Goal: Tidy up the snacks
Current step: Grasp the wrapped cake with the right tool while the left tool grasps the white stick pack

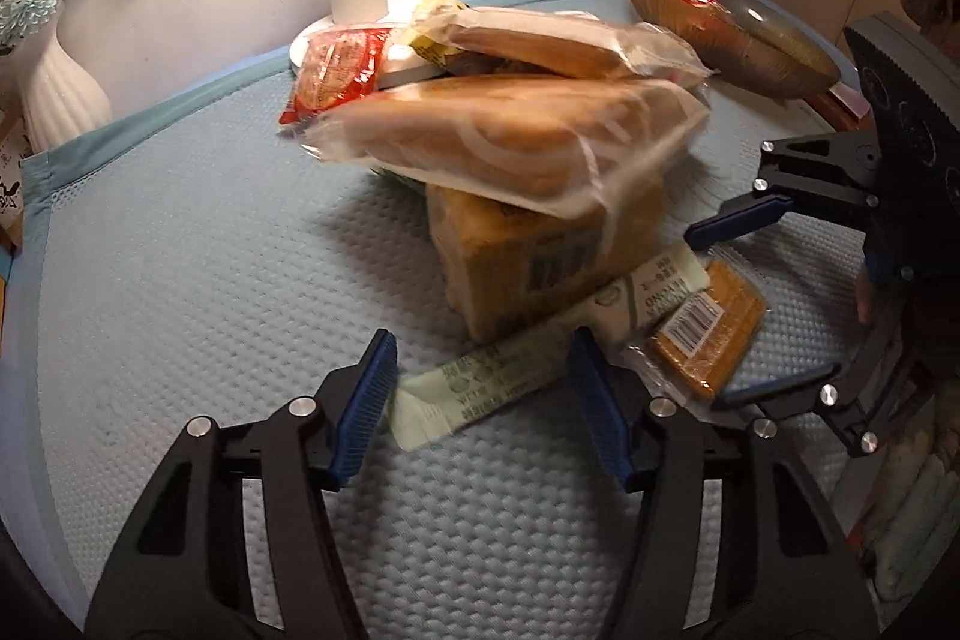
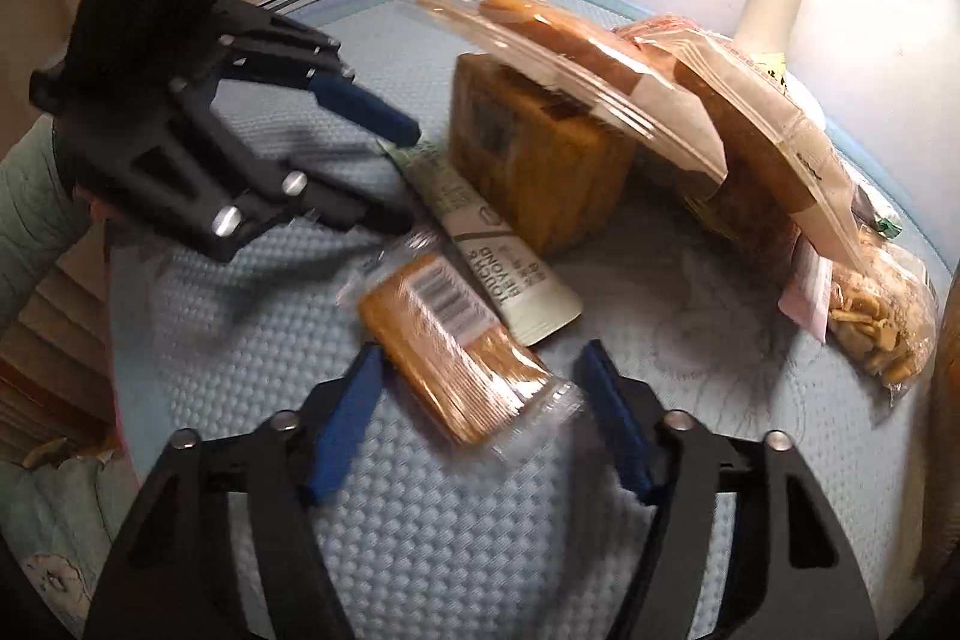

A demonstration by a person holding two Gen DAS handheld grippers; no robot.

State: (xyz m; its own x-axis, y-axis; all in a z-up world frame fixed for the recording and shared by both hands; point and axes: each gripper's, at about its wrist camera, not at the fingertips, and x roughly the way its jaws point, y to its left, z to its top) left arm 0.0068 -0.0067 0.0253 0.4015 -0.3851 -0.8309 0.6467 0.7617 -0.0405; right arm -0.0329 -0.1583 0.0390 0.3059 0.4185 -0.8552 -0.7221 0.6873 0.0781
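Left wrist: left gripper (image 1: 483, 400) spread wide around pale green stick packet (image 1: 540, 346) on blue mat (image 1: 180, 280), beside the snack pile (image 1: 516, 142).

Right wrist: right gripper (image 2: 480, 415) spread, straddling orange wafer pack (image 2: 450, 346), not pinching.

I see a bread bag (image 1: 510, 142) lying on a box (image 1: 528, 262); a stick pack (image 1: 540, 346) lies before it, a bar (image 1: 708, 328) to the right.

Two bread bags (image 1: 510, 142) — one brown glass bowl (image 1: 720, 28)
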